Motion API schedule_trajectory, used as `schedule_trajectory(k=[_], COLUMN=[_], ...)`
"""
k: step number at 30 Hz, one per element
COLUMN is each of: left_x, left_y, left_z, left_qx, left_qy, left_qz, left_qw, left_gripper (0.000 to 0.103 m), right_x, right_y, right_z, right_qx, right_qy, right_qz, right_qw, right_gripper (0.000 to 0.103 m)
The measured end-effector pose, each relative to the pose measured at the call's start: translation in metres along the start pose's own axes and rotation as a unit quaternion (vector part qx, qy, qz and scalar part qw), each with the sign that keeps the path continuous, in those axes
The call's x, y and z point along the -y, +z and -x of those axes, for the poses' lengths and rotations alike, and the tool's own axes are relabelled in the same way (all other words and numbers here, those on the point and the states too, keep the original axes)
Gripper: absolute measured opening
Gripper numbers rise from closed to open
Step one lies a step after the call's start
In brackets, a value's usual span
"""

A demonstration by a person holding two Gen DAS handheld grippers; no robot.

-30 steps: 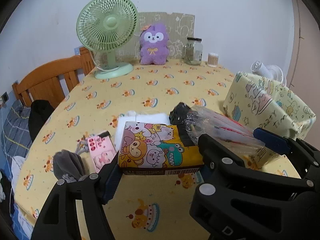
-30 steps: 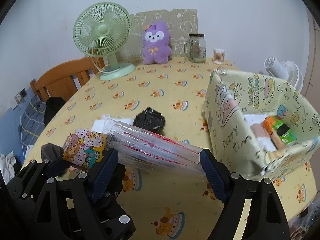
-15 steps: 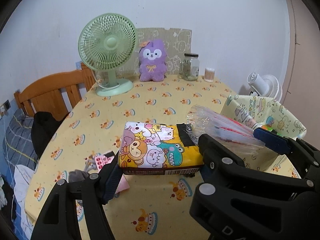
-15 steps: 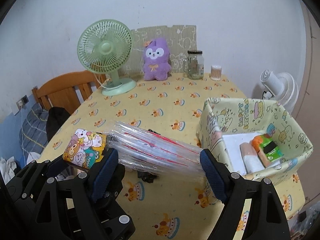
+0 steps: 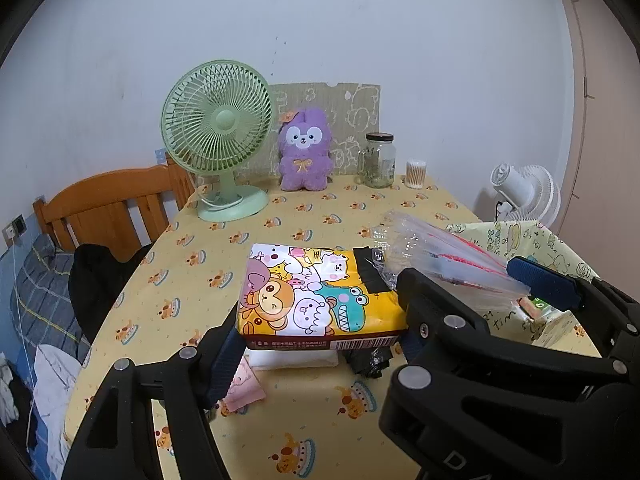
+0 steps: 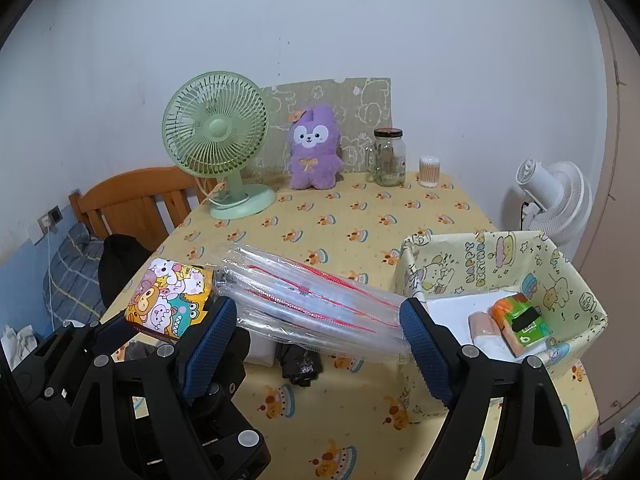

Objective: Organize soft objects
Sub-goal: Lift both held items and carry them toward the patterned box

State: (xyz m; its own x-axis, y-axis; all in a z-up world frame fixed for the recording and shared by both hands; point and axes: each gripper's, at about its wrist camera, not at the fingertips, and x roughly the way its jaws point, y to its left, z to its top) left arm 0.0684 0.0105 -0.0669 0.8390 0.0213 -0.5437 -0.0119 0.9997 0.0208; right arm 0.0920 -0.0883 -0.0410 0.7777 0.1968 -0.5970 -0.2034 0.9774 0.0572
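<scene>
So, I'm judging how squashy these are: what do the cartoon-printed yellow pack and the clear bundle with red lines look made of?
Cartoon-printed yellow pack: glossy plastic film, probably over soft tissues; it shines and dents. Clear bundle with red lines: thin transparent plastic, likely zip bags; see-through, crinkled, with glare.

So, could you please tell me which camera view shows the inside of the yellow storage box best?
The right wrist view: it looks down into the yellow storage box, showing its white floor and an orange-green packet inside. In the left wrist view the right gripper and its clear plastic bag bundle hide most of the box.
</scene>
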Motion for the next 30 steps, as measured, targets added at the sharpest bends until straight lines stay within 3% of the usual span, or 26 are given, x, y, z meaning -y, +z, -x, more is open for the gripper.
schedule_trajectory(k=[30], left_x=[0.048], left_y=[0.025], left_z=[0.006], left_qx=[0.025], left_qy=[-0.020], left_qz=[-0.010], left_qw=[0.9994], left_gripper=[0.075], right_x=[0.047], right_y=[0.017], right_z=[0.025], right_qx=[0.027], right_qy=[-0.026], right_qz=[-0.010], right_qw=[0.999], right_gripper=[0.085])
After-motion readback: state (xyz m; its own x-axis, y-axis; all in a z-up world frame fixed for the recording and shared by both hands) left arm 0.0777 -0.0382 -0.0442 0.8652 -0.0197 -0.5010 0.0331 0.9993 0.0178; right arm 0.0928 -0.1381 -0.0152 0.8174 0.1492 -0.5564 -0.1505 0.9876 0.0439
